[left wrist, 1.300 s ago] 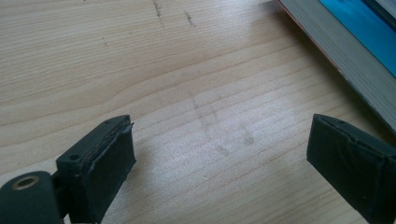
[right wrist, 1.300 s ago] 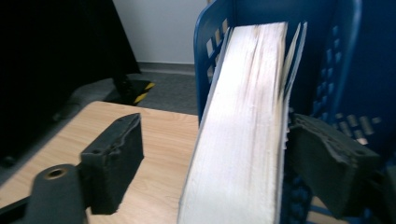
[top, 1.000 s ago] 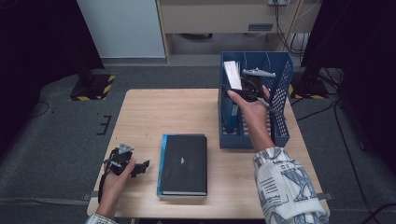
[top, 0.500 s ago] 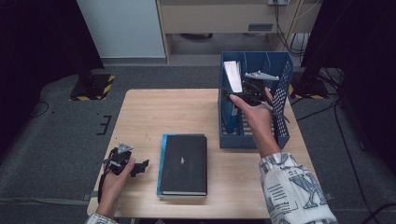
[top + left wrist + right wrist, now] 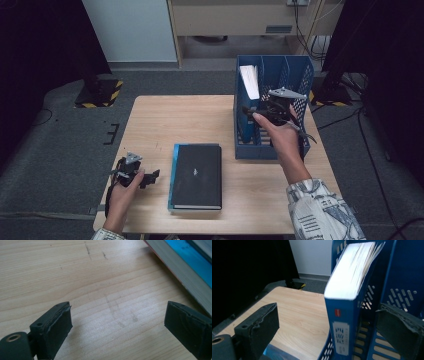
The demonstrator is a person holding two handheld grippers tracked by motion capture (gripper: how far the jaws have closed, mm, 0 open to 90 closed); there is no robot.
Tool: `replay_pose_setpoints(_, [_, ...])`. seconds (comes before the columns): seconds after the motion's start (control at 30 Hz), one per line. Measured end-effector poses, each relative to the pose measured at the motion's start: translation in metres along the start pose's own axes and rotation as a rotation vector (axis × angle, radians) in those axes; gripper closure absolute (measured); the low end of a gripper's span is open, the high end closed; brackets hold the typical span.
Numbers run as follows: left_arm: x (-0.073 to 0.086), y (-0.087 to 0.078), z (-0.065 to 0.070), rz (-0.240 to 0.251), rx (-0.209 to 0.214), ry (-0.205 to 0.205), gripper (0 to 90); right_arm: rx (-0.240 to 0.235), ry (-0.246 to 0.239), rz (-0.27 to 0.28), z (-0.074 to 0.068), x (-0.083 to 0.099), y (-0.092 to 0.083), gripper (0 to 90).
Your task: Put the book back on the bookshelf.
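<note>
Book released into the file rack, right hand backing off

Release looked complete at the rack. Over the last second the right gripper [image 5: 250,111] had been opening its jaws, and in the right gripper view they stood wide apart with nothing pressed between the pads. The blue-spined book [image 5: 348,300] stood upright in the leftmost slot of the blue file rack [image 5: 295,75], its white page edges up and its spine facing the camera. Compared with the earlier high views, the right hand [image 5: 282,137] had drawn back toward the person's side of the wooden table [image 5: 165,120], leaving the book standing on its own in the slot.

The left gripper [image 5: 150,175] had not shifted: it rested near the table's front left corner, jaws apart and empty over bare wood, just beside the black-covered book [image 5: 196,175] that lay flat on the table.

My reading was that the first book was now shelved, and the flat one was next. With the left gripper already beside it, either hand could take it; lifting it off the table by an edge would be the awkward part.
</note>
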State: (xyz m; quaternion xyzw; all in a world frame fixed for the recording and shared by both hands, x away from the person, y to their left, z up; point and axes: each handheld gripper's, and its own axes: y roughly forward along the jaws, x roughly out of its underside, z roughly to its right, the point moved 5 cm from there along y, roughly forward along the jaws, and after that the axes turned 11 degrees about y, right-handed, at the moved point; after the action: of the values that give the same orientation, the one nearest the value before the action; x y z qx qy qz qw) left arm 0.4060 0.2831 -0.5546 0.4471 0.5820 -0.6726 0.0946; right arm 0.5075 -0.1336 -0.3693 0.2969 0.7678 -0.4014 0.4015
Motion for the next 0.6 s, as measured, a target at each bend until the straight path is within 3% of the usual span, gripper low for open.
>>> replay_pose_setpoints(0.17, [-0.001, 0.0, 0.0, 0.008, 0.001, 0.001, 6.9, -0.013, -0.027, -0.01, 0.002, 0.015, -0.006, 5.6])
replay_pose_setpoints(0.37, [-0.006, 0.0, 0.004, 0.018, 0.02, 0.019, 6.5, -0.019, -0.012, -0.026, 0.006, 0.041, -0.012, 7.1])
replay_pose_setpoints(0.6, [-0.011, -0.004, 0.006, 0.069, 0.026, 0.015, 7.3, -0.034, -0.028, -0.093, 0.005, 0.072, -0.011, 9.2])
